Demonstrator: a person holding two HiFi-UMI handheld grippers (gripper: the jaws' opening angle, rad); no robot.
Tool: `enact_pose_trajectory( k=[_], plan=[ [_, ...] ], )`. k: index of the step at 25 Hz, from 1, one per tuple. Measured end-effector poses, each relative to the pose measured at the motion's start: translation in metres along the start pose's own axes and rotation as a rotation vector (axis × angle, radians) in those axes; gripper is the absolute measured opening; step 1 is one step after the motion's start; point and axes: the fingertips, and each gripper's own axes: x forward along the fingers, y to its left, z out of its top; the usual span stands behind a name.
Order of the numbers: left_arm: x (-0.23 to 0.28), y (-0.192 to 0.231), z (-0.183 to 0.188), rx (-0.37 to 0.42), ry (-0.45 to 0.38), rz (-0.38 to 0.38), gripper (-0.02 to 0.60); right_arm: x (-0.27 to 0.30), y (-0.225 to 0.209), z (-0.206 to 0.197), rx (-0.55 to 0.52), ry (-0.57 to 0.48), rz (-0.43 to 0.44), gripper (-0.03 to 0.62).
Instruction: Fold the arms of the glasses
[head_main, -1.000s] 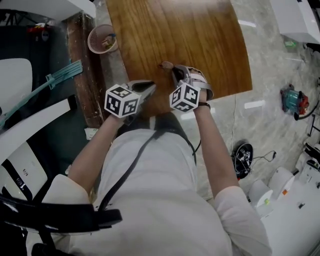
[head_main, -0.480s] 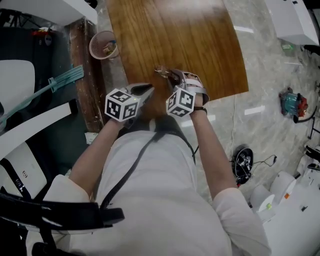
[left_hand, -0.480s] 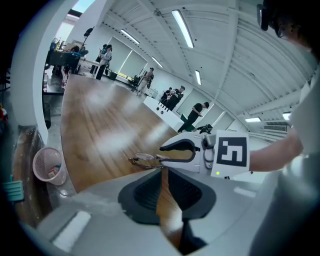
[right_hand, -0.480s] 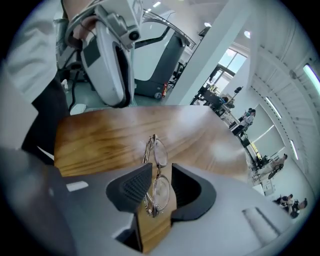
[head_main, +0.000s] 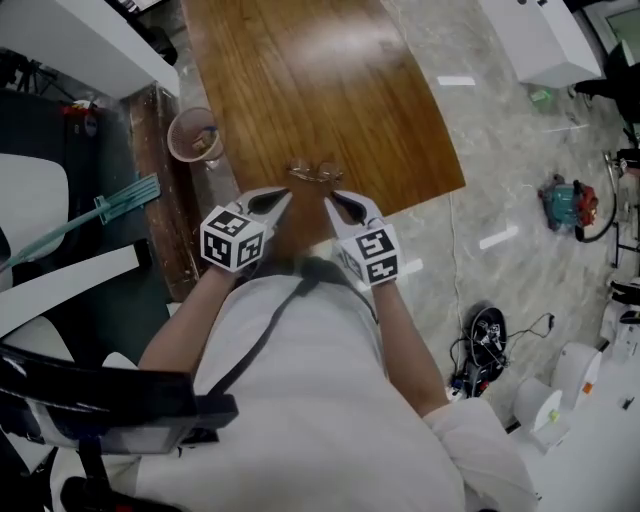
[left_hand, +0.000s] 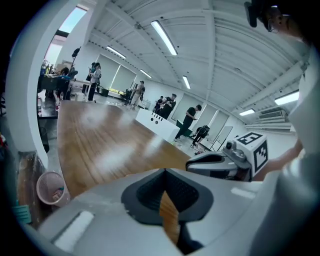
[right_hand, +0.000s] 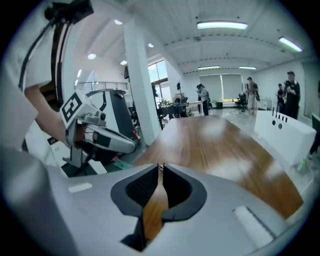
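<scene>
The glasses (head_main: 315, 173), thin-framed, lie on the wooden table (head_main: 300, 80) close to its near edge. My left gripper (head_main: 285, 194) hovers just short of them on the left. Its jaws have just closed and meet at the tips (left_hand: 164, 170) with nothing between them. On the right hangs my right gripper (head_main: 328, 198), also a little short of the glasses. Its jaws meet at the tips (right_hand: 160, 165) and hold nothing. The glasses touch neither gripper. Each gripper view shows the other gripper alongside: the right gripper (left_hand: 215, 162), the left gripper (right_hand: 100, 135).
A pink cup (head_main: 194, 135) with small items stands on a dark brown bench left of the table, and shows in the left gripper view (left_hand: 50, 187). A teal tool (head_main: 110, 195) lies further left. Cables (head_main: 480, 335) sprawl on the marble floor. People stand far off.
Both grippers have risen and drawn back from the glasses. The right gripper has rolled and let go of the glasses, which now lie free on the table.
</scene>
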Motion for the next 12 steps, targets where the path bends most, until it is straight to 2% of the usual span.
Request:
enact_pose_trajectory(
  k=[2, 6, 12],
  plan=[
    [-0.005, -0.008, 0.008, 0.017, -0.022, 0.003, 0.006, -0.018, 0.005, -0.003, 0.048, -0.02, 0.004, 0.037],
    [-0.015, -0.021, 0.02, 0.054, -0.06, 0.015, 0.005, -0.047, 0.009, -0.015, 0.058, -0.033, -0.001, 0.034],
    [-0.028, -0.03, 0.023, 0.056, -0.094, 0.038, 0.005, -0.076, 0.01, -0.015, 0.095, -0.075, -0.018, 0.009]
  ],
)
